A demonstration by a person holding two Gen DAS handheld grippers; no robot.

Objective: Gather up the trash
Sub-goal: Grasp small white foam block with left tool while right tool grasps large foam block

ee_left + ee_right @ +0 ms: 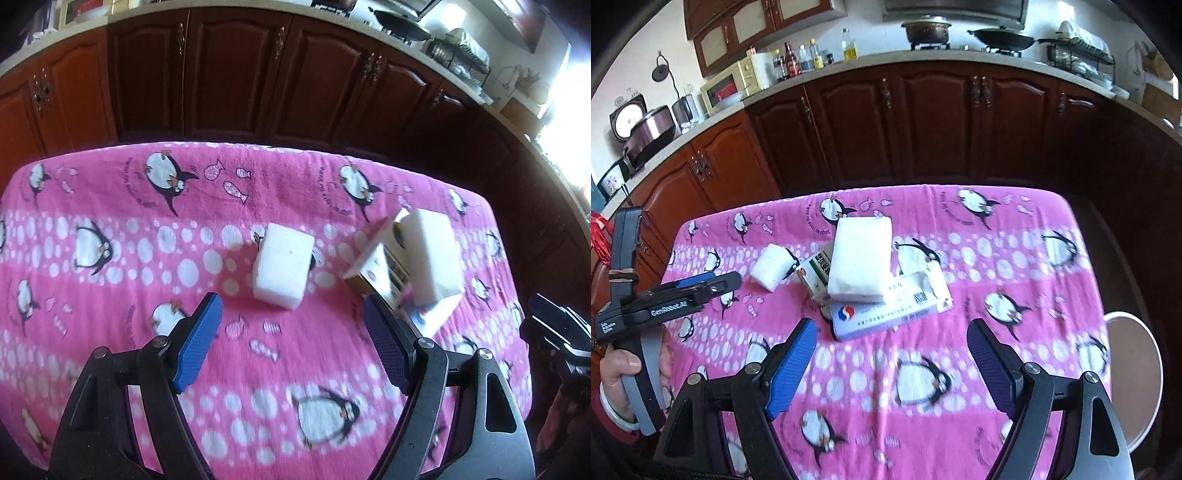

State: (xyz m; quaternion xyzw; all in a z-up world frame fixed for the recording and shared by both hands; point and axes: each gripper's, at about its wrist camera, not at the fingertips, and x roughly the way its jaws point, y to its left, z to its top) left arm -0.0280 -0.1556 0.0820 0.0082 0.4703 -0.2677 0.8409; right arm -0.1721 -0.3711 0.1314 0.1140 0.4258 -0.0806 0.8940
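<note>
Lettering "GenRobot.AI" marks left tool [716, 282] — both tools wide open, empty — right tool [892, 354].

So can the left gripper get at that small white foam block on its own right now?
Probably yes. The left gripper is open and the small foam block sits alone on the pink cloth just ahead of it, apart from the box pile, with nothing between.

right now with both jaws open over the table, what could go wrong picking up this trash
1. The big foam block rests across two cartons; pulling a carton first would likely tip it off.
2. The small foam block looks light, so a hard squeeze might crumble or flick it.
3. The pink cloth is soft; low jaws may snag and drag it.
</note>
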